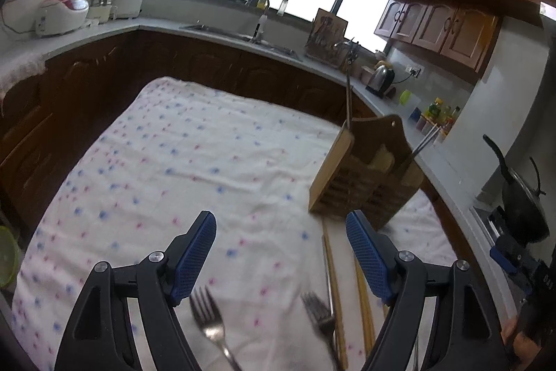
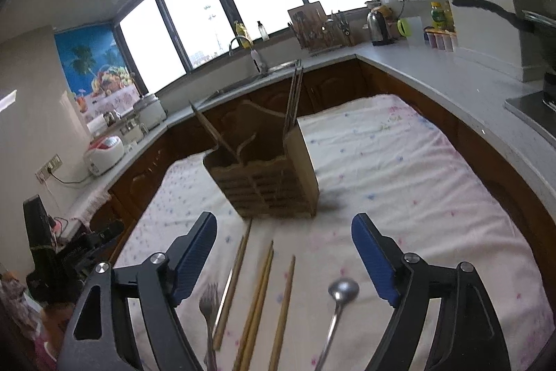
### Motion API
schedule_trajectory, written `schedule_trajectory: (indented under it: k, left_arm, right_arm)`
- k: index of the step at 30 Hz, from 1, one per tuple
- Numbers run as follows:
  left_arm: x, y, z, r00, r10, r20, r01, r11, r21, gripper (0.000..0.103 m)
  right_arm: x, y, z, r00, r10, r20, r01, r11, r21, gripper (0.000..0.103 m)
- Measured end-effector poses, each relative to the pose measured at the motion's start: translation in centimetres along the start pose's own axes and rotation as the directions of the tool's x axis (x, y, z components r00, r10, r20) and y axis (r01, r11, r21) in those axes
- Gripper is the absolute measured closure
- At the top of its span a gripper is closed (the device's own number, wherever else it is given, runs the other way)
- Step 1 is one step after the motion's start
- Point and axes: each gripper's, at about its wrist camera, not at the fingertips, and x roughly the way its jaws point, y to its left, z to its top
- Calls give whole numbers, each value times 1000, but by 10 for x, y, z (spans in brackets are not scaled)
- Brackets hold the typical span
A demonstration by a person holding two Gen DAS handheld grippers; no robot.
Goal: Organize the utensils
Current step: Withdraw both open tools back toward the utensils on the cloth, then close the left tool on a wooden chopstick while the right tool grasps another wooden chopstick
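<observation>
The wooden utensil holder (image 2: 267, 183) stands upright on the white cloth with small blue and pink dots (image 2: 399, 169). It is a brown box with slatted front, divided in compartments, and its back board is taller with a curved top. Some long thin utensils already stand inside it, leaning to both sides.

In front of the holder, loose utensils lie flat on the cloth: a metal fork (image 2: 208, 305), several wooden chopsticks (image 2: 260, 294) lying almost parallel to each other, and a metal spoon (image 2: 342, 291) with a round bowl. In the left wrist view a second fork (image 1: 206, 319) lies apart from the others.

The left gripper (image 1: 281, 252) is wide open and holds nothing. The right gripper (image 2: 283, 252) is also wide open and empty, above the chopsticks and the spoon
</observation>
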Motion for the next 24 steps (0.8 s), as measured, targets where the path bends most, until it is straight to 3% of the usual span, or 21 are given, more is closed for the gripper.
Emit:
schedule_trajectory:
  k: [2, 13, 24]
  left_arm:
    - [-3, 4, -5, 1000, 7, -15, -7, 1000, -4, 26]
    - [-5, -6, -22, 995, 39, -94, -37, 999, 22, 25]
    - [24, -17, -22, 987, 38, -156, -29, 998, 54, 25]
  right_arm:
    - [0, -1, -10, 1000, 6, -16, -6, 1000, 2, 6]
    - [9, 4, -46, 996, 8, -92, -9, 1000, -10, 6]
    - [23, 8, -52, 993, 7, -122, -12, 999, -39, 7]
